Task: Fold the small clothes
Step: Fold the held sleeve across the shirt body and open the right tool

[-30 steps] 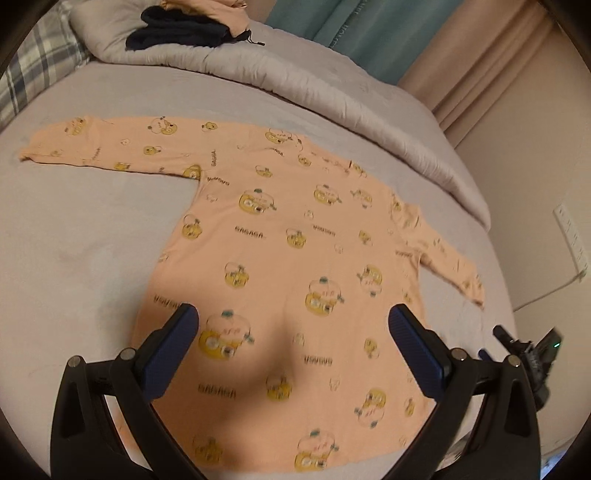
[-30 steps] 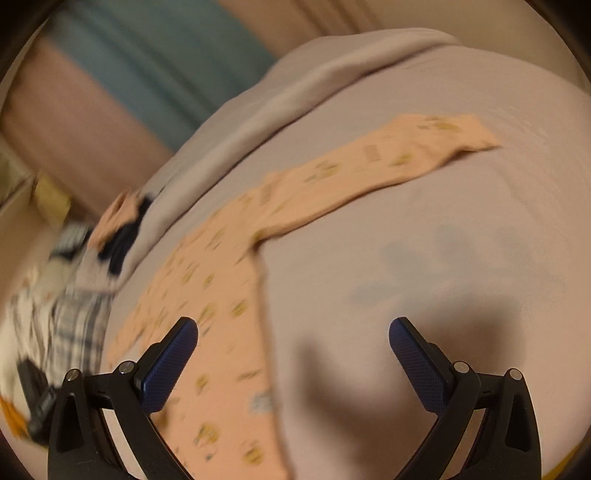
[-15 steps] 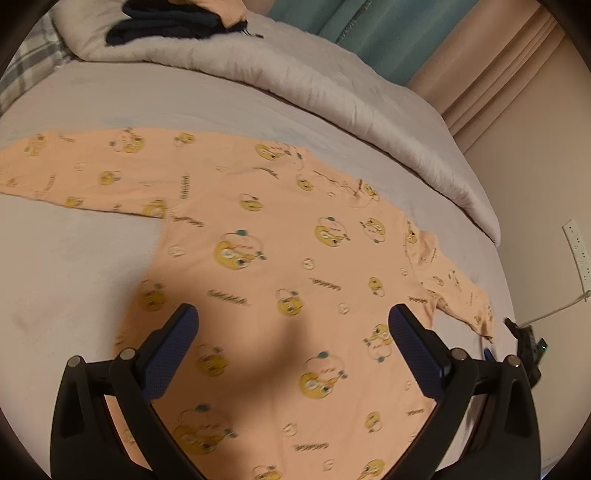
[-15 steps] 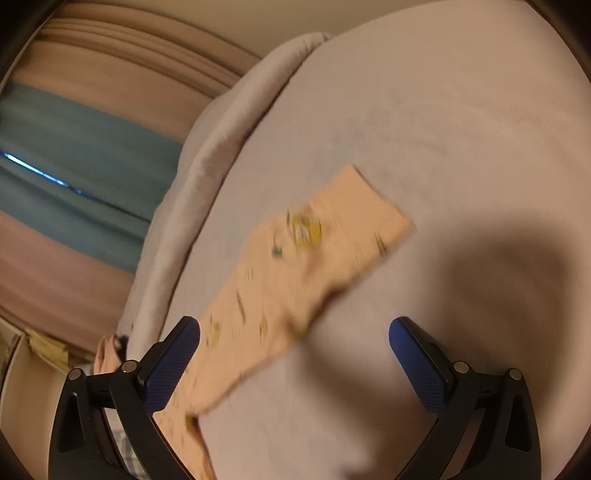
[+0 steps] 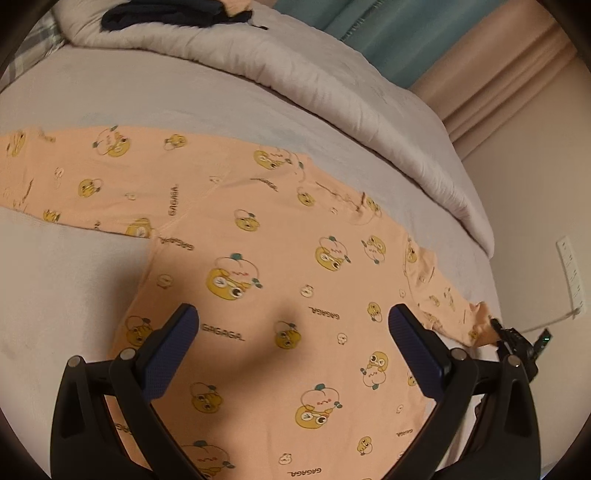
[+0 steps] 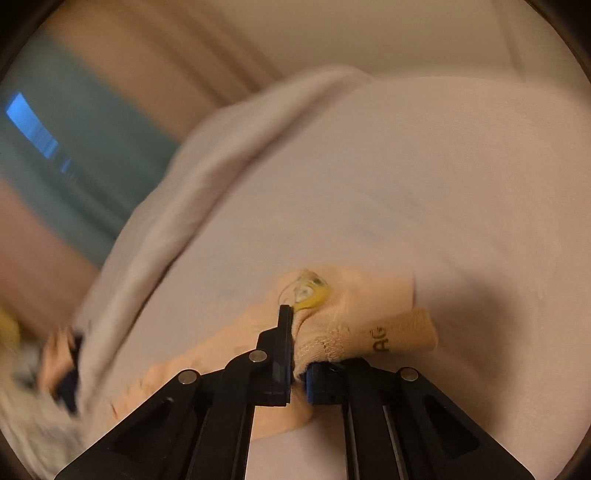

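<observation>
My left tongs [image 5: 293,325] stand wide open above the orange shirt [image 5: 280,266], nothing between the blue pads [image 5: 168,354]; the pads are clear of the cloth. The shirt lies flat on the grey bed [image 5: 66,280], its body directly under and ahead of these tongs, printed with yellow cartoon figures and lettering. One sleeve runs away to the left of the left tongs, out past the edge of view. The other sleeve runs to the right, and its cuff end is bunched up beside a black tool part at the right margin.

My right tongs [image 6: 297,373] have just closed, and the cuff of that sleeve [image 6: 369,317] is pinched between the pads. Cloth bulges out ahead of and to the right of the closed tips; the ribbed cuff end sticks out to the right. The rest of the sleeve trails back to the left of the right tongs over the bed. This view is blurred.

Beyond the shirt, ahead of the left tongs, a rolled grey quilt [image 5: 295,70] crosses the bed, with dark clothes [image 5: 166,13] on its far left end. Teal curtain [image 5: 388,33] behind it.
</observation>
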The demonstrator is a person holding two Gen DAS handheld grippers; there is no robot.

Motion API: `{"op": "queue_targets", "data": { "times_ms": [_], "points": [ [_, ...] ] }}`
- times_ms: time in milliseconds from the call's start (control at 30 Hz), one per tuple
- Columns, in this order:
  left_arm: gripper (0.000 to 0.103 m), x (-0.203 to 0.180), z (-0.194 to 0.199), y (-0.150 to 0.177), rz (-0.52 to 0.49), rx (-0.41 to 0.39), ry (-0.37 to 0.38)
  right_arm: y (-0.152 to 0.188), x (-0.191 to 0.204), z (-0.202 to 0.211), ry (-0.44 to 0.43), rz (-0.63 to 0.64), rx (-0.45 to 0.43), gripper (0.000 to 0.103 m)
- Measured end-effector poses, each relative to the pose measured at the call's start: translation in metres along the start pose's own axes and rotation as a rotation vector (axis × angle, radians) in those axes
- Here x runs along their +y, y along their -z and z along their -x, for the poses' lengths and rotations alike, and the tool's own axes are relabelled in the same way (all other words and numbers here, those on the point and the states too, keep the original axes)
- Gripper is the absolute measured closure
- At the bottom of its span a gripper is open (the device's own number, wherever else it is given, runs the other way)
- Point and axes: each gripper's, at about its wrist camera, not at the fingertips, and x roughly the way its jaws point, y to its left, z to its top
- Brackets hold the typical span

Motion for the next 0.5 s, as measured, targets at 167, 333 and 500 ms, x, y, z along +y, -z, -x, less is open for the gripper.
{"op": "queue_targets", "data": {
  "times_ms": [167, 333, 500],
  "points": [
    [0.000, 0.019, 0.014, -0.005, 0.049, -0.026, 0.044, 0.022, 0.145, 0.026, -0.098, 0.424, -0.030, 0.096],
    [0.000, 0.046, 0.035, -0.010, 0.089, -0.064, 0.052, 0.082, 0.272, 0.018, -0.216, 0.670, 0.014, 0.096],
    [0.000, 0.087, 0.058, -0.009, 0.146, -0.098, 0.015, 0.166, 0.359, -0.009, -0.246, 0.869, 0.039, 0.096]
  ]
}}
